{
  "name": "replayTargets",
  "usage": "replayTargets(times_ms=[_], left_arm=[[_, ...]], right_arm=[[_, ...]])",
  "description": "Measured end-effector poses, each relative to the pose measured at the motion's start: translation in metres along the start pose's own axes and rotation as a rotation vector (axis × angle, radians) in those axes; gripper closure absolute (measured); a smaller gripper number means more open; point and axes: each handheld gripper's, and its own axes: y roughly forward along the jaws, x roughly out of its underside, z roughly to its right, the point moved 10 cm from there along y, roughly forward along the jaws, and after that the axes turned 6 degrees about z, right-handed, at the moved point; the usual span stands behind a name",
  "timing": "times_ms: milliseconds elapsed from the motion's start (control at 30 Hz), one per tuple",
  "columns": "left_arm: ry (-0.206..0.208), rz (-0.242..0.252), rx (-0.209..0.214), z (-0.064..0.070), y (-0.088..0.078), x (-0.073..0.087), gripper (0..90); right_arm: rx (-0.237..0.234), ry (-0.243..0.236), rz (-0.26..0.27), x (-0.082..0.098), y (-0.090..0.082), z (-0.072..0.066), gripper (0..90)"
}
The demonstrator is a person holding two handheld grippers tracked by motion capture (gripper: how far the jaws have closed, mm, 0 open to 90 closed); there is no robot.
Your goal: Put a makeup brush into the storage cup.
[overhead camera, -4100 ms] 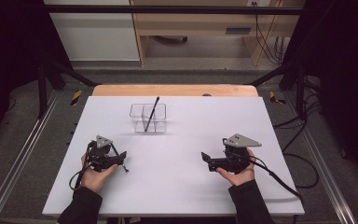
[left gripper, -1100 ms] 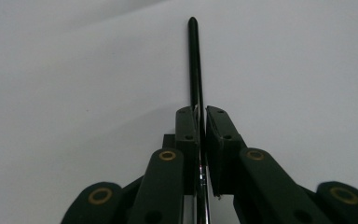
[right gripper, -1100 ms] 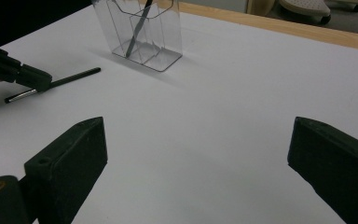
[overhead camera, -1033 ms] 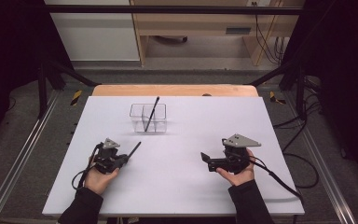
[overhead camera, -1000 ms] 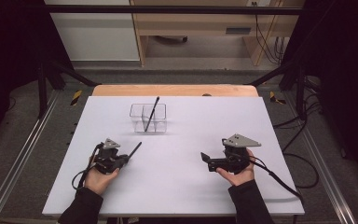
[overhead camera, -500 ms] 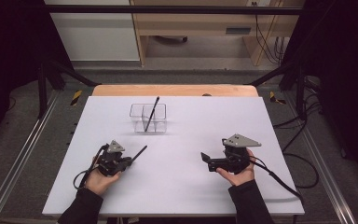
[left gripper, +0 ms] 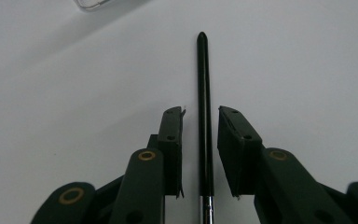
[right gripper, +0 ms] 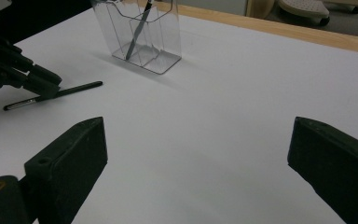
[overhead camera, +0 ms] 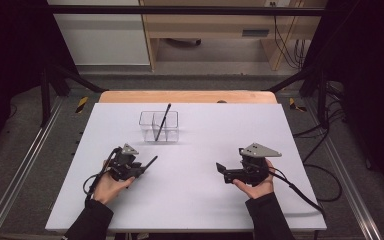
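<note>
Left gripper view showed my left gripper with its jaws just opening, a slim gap on either side of the black pen lying between them on the white table, pads no longer pressing it. From the high view, the pen lay near the clear organizer, which held a second pen leaning upright. My right gripper rested well apart, jaws spread wide over bare table.
</note>
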Motion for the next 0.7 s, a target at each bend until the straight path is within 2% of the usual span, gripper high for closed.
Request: replayTargets(times_ms=[100,267,367,567,700], left_arm=[[0.023,-0.02,-0.001,0.0019,0.0028,0.001,73.2],[0.025,-0.025,0.005,0.001,0.0015,0.0023,82.8],[0.038,-0.028,0.009,0.0023,0.001,0.0027,83.0],[0.082,-0.04,0.044,0.0093,-0.0005,0.0044,83.0],[0.091,-0.043,0.045,0.0097,-0.0006,0.0042,82.2]], right_arm=[[0.0,-0.002,-0.001,0.0002,0.0001,0.0001,5.3],[0.0,-0.001,-0.002,0.0009,0.001,-0.0005,5.3],[-0.001,0.0,-0.005,0.0015,0.0015,-0.0008,5.3],[-0.001,-0.001,-0.002,0.0008,0.0006,-0.0005,5.3],[-0.002,0.0,-0.002,0.0007,0.0006,-0.0006,5.3]])
